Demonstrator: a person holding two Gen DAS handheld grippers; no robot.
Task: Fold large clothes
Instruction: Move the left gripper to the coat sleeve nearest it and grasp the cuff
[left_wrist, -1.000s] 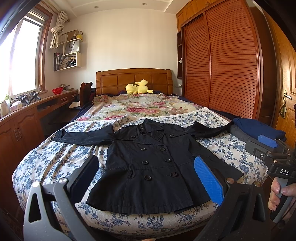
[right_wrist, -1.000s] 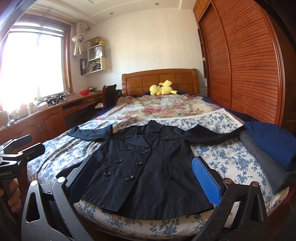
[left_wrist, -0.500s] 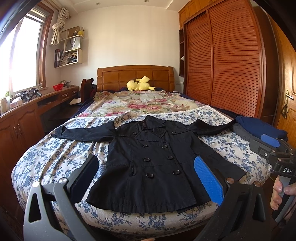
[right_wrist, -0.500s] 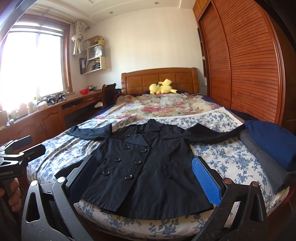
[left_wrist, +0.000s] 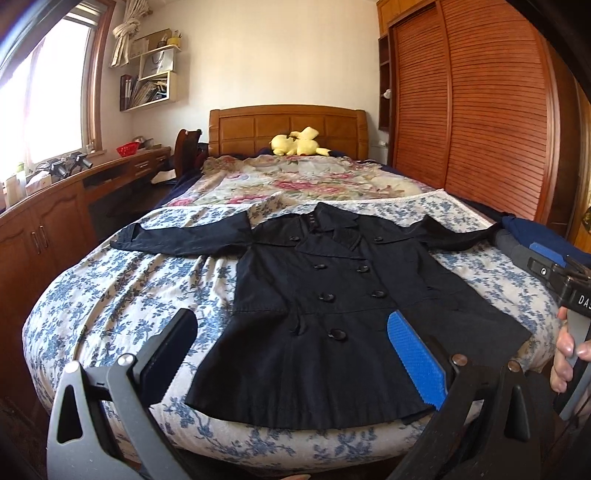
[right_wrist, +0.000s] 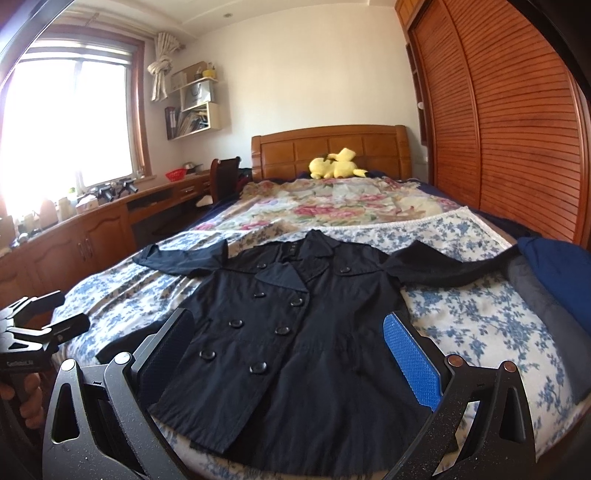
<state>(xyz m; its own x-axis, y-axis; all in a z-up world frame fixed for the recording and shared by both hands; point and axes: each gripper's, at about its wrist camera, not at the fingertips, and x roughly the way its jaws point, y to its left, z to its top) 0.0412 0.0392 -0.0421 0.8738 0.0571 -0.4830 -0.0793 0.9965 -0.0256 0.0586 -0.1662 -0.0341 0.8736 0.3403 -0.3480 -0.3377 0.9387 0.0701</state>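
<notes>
1. Bed (left_wrist: 122, 291) w/ blue floral sheet is carrying everything; the black coat (left_wrist: 332, 295) is lying flat on it, front up, buttons showing, hem hanging near the foot edge closest to both tools.
2. Coat's long axis is running away from the tools, hem near, collar far toward the headboard; sleeves are spreading out to both sides, across that axis.
3. Left gripper (left_wrist: 295, 354) is hovering short of the hem, jaws wide, nothing in them; it's sitting toward the coat's left hem corner.
4. Right gripper (right_wrist: 288, 354) is likewise gaping wide, empty, above the hem, nearer the right side and right sleeve (right_wrist: 454, 269).
5. Judgement: each tool is probably taking its own side, reaching forward.
</notes>
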